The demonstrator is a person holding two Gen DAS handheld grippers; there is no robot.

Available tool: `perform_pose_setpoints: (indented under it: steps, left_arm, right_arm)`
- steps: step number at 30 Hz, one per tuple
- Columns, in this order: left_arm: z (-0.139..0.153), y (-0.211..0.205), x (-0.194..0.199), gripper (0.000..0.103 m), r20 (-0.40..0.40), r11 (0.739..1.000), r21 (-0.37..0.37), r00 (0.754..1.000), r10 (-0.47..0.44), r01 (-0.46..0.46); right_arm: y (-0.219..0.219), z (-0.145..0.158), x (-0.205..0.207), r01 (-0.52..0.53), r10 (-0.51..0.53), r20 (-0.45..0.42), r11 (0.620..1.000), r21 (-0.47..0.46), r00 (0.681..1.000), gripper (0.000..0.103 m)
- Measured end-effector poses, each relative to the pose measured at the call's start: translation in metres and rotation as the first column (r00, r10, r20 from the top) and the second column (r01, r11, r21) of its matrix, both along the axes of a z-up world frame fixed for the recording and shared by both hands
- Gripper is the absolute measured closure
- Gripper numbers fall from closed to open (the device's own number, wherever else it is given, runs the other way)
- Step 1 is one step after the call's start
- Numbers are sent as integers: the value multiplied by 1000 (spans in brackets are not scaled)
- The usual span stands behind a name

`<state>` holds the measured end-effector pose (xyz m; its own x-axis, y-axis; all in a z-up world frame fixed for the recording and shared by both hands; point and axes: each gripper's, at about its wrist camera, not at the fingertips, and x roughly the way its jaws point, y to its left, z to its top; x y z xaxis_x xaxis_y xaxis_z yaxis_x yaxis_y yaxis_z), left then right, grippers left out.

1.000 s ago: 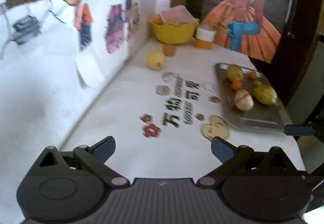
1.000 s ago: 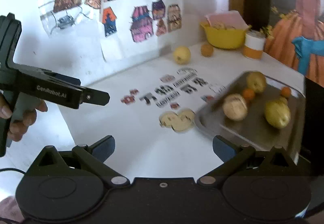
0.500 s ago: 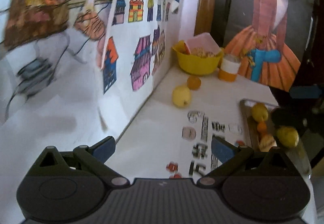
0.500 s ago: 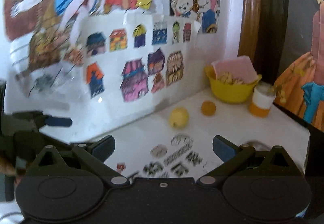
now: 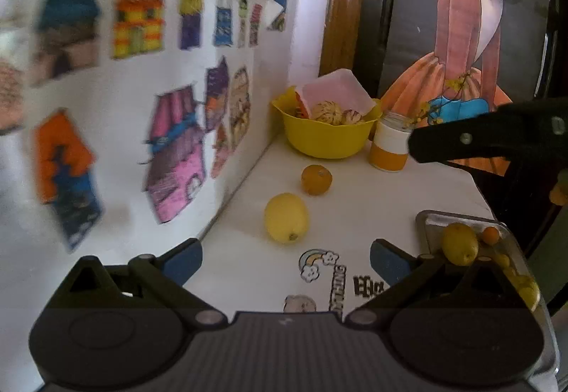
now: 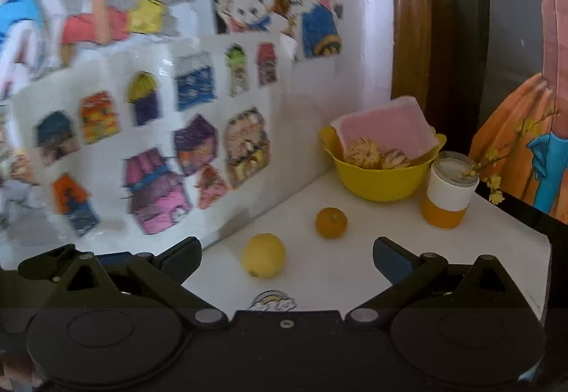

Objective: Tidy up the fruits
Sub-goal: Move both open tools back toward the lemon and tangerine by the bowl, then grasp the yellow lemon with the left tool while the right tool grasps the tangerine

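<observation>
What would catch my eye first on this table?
Two loose fruits sit on the white table near the wall: a yellow lemon and, behind it, an orange. In the corner stands a yellow bowl, and a metal tray of fruit lies to the right.

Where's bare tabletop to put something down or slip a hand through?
Free: the white tabletop between the small orange and the metal tray, and the stretch right of the orange in the right wrist view. Crowded: back corner, where the yellow bowl and orange-and-white jar sit side by side; the yellow lemon lies near the wall.
</observation>
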<state>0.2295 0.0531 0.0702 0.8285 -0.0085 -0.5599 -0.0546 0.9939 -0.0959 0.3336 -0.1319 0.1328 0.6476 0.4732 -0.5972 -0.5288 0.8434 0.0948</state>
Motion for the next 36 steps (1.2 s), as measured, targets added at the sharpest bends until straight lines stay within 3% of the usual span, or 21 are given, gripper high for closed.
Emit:
perform_pose_setpoints:
  steps: [8, 17, 25, 36]
  left_arm:
    - [-38, 2, 53, 0, -13, 1000, -13, 1000, -7, 7]
    - [-72, 5, 102, 0, -51, 1000, -13, 999, -12, 11]
    - [-84, 2, 131, 1, -60, 1000, -5, 998, 0, -1]
    - [-96, 2, 146, 16, -72, 999, -31, 997, 4, -7]
  right_arm:
    - [-1, -56, 90, 46, -41, -102, 998, 47, 994, 1]
    - [21, -112, 165, 77, -56, -226, 993, 87, 973, 9]
    - [40, -137, 196, 82, -59, -263, 993, 80, 963, 17]
    - [59, -158, 204, 52, -43, -246, 998, 28, 968, 37]
